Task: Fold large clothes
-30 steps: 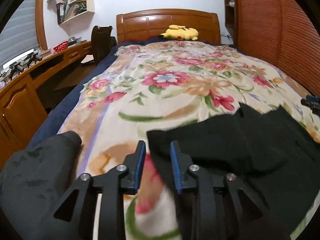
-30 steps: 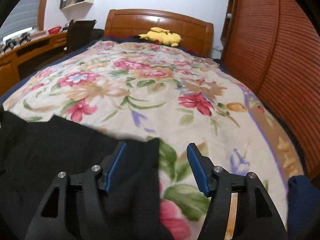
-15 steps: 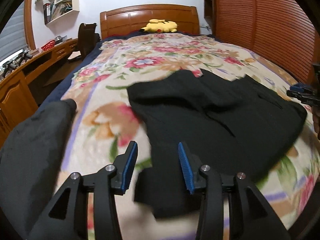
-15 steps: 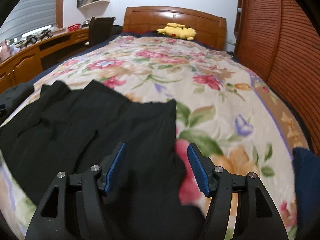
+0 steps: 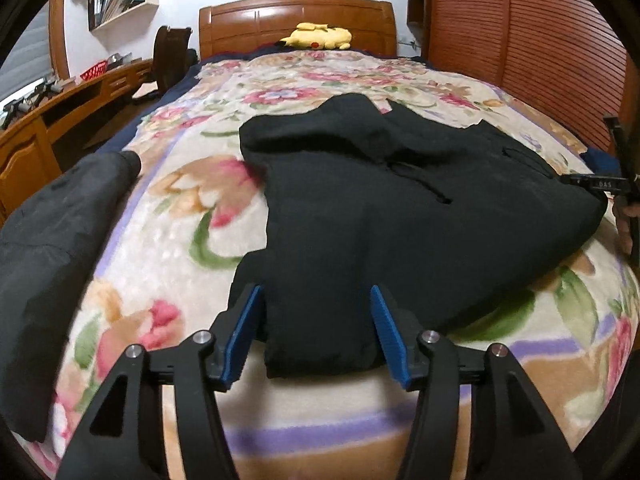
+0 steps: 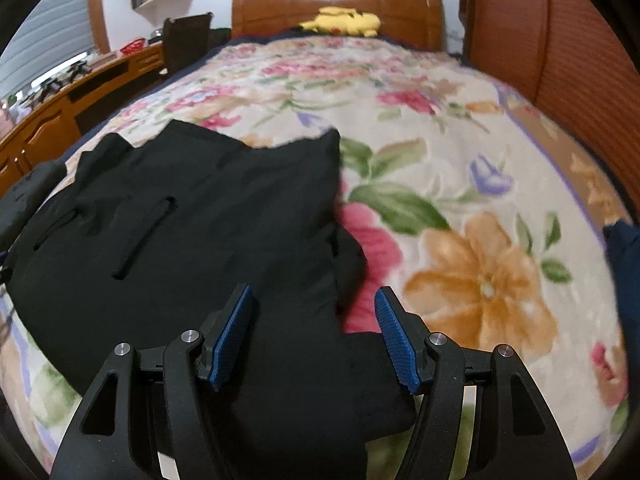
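Note:
A black hoodie (image 5: pixel 380 208) lies spread flat across the floral blanket (image 5: pixel 180 208), its hood toward the headboard and its drawstrings on the chest. My left gripper (image 5: pixel 316 294) hovers over the near sleeve end (image 5: pixel 316 336). Its jaws are opening, the blue pads stand apart on either side of the cloth and neither presses on it. In the right wrist view the hoodie (image 6: pixel 224 216) fills the left half. My right gripper (image 6: pixel 314 294) stands open above the other sleeve (image 6: pixel 320 380), with nothing gripped.
A dark grey garment (image 5: pixel 52 248) lies at the bed's left edge and a navy cloth (image 6: pixel 624 256) at its right edge. A yellow plush toy (image 5: pixel 320 36) rests by the wooden headboard (image 5: pixel 296 20). A wooden desk (image 5: pixel 60 120) runs along the left, slatted wardrobe doors (image 5: pixel 520 60) along the right.
Both grippers have drawn back toward the foot of the bed and sunk lower, so the whole hoodie now shows. The left jaws have widened. The right jaws kept their width.

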Motion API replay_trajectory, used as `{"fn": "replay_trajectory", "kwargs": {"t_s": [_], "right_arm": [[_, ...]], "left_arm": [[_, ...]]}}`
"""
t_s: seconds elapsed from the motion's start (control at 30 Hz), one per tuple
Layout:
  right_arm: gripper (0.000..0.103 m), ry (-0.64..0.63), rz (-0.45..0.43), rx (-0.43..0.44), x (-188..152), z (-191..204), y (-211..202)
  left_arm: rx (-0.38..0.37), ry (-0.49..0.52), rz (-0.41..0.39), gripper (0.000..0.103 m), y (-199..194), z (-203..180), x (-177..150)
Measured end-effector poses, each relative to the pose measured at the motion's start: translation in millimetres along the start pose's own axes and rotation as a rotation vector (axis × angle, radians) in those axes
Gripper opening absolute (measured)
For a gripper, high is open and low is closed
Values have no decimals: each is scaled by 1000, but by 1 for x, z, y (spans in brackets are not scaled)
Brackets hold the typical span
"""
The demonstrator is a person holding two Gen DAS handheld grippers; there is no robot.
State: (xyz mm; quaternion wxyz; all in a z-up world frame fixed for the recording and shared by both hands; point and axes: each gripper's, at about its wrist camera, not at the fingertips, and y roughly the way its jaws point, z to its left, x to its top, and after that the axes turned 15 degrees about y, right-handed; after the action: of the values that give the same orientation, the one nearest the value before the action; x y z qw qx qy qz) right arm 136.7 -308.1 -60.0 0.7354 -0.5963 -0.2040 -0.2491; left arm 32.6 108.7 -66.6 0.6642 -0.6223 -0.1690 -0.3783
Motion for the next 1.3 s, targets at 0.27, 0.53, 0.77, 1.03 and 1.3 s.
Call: {"fn": "replay_trajectory", "kwargs": {"t_s": [0.27, 0.53, 0.77, 1.03, 1.3], "right_arm": [[15, -60, -18, 19, -14, 2, -3], [9, -111, -172, -61, -24, 11, -30], [28, -79, -238, -158, -21, 14, -44], [62, -183, -280, -80, -30, 66, -67], [62, -256, -183, 114, -57, 138, -42]], "left_arm": [[15, -20, -6, 63, 7, 0, -8], [8, -64, -29, 72, 10, 6, -17], [16, -62, -30, 74, 10, 6, -18], [4, -83, -36, 76, 11, 10, -23], [-5, -98, -35, 77, 12, 11, -23]]}}
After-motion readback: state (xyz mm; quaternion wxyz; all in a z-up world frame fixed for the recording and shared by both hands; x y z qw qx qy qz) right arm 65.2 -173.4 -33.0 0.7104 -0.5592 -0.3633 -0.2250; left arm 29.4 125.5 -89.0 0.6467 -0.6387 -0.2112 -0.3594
